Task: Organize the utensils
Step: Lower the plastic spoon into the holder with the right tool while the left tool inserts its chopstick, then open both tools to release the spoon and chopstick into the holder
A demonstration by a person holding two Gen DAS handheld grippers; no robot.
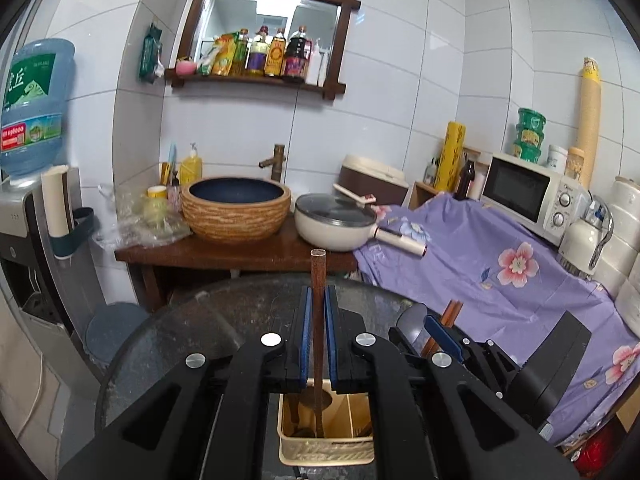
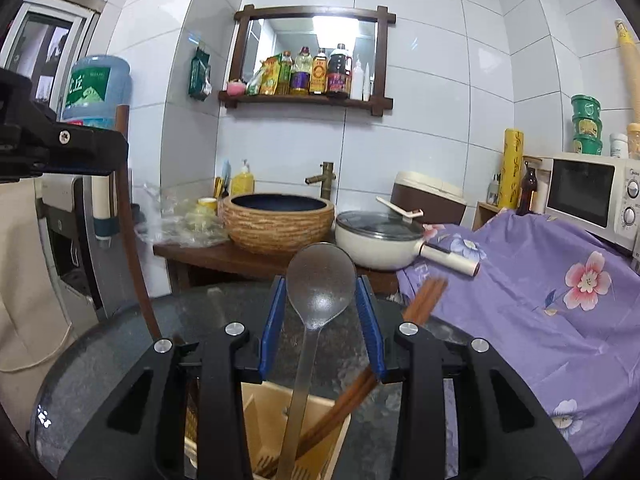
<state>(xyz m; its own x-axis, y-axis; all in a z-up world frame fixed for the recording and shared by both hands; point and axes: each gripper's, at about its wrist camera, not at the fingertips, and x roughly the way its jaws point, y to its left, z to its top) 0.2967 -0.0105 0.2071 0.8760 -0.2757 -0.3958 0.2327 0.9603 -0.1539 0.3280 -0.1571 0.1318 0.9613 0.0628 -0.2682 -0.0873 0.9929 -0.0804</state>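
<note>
Two hand-held grippers, both over the round dark glass-topped bench (image 1: 168,336).

Left hand-held gripper (image 1: 319,304): blue pads clamped on one dark brown wooden utensil handle (image 1: 319,276), upright, its lower end down in the cream plastic utensil caddy (image 1: 326,454) directly below. Which utensil, cannot tell for sure (a rounded wooden shape shows inside the caddy near its foot).

Right hand-held gripper (image 2: 321,292): jaws part open with one grey metal ladle (image 2: 320,280) standing between them, bowl up. Bowl edges sit at or just beside both blue pads; whether the pads press on it, cannot tell. Ladle handle runs down into the caddy (image 2: 276,408).

Also in the caddy: a bundle of red-brown wooden chopsticks (image 2: 420,300) leaning out to the right, exact count unclear. Caddy has dividers, at least two compartments visible.

Edges and room:
- Caddy sits close under both grippers; bench rim curves away left with bare glass there.
- Right side: purple floral cloth (image 1: 500,280) butts against the bench rim, tight.
- Beyond the far rim: one wooden stand with one woven-pattern basin (image 1: 236,208) and one white lidded pan (image 1: 336,220), well apart from the grippers.
- The two grippers are near each other, side by side.
</note>
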